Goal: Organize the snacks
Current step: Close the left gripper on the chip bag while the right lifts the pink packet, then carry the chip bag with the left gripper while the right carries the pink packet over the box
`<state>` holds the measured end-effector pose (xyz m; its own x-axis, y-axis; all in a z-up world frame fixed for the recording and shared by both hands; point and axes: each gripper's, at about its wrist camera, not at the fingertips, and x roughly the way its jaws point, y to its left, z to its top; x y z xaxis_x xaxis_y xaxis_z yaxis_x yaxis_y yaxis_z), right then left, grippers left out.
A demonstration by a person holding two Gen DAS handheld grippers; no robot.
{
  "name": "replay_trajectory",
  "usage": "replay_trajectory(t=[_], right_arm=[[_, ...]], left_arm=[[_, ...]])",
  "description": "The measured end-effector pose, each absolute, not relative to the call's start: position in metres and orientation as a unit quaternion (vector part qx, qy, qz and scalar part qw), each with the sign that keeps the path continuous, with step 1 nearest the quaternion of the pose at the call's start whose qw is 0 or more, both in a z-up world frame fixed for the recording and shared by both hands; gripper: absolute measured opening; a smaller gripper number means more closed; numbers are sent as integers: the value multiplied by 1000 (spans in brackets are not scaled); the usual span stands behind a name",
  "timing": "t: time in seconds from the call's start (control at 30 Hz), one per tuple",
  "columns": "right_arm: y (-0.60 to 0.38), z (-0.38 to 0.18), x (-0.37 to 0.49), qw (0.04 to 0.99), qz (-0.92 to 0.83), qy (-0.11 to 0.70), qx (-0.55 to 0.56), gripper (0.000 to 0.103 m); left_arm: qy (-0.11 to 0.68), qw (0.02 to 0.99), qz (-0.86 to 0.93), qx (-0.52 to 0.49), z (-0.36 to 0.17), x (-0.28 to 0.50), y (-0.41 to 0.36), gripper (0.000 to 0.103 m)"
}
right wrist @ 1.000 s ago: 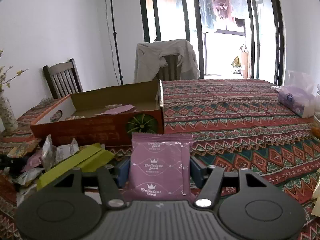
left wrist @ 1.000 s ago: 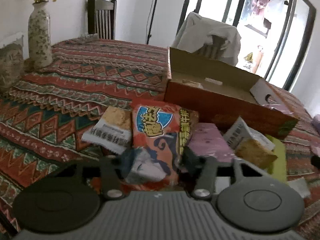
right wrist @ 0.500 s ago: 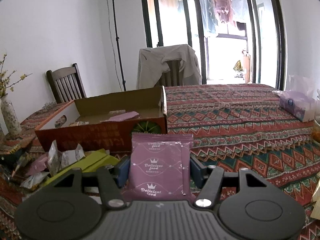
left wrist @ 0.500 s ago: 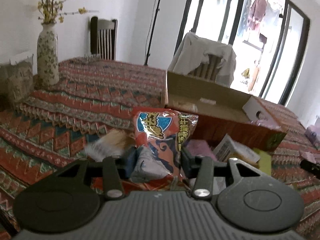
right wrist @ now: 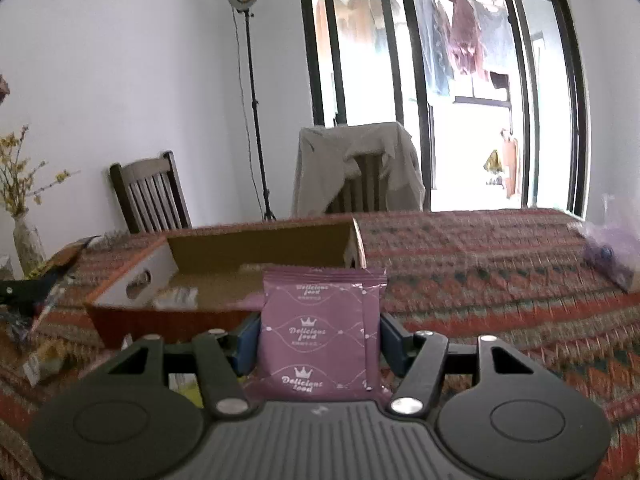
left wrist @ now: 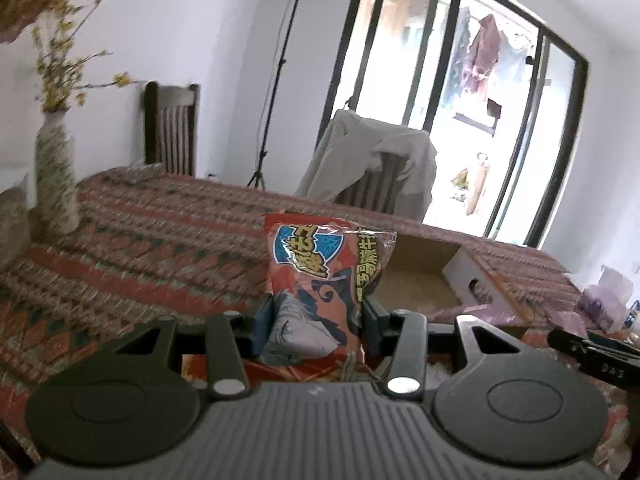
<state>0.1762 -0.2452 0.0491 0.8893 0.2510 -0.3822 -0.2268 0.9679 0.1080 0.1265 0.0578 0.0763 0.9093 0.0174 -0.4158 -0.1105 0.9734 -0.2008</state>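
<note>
Left wrist: left gripper [left wrist: 316, 330] has risen off the snack pile; orange snack bag [left wrist: 320, 292] pinched upright between its fingers, cardboard box [left wrist: 420, 280] just beyond.
Right wrist: right gripper [right wrist: 318, 344] lifted too, clamping purple sachet [right wrist: 320, 332]; box ahead-left. Both look ready for boxing.

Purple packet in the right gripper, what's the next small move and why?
Probably carry it forward over the open cardboard box and let go. The right gripper is shut on the purple packet, held upright just short of the box's near wall, and some snacks already lie inside.
</note>
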Motion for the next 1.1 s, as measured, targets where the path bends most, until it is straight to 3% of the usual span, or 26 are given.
replay_trajectory(t=[0.47, 1.1], right_arm=[[-198, 77, 265, 970, 158, 178, 45, 61], [-166, 15, 315, 957, 145, 252, 21, 61]], left_arm=[[197, 975, 23, -102, 86, 223, 18, 46], [261, 959, 36, -106, 19, 282, 18, 47]])
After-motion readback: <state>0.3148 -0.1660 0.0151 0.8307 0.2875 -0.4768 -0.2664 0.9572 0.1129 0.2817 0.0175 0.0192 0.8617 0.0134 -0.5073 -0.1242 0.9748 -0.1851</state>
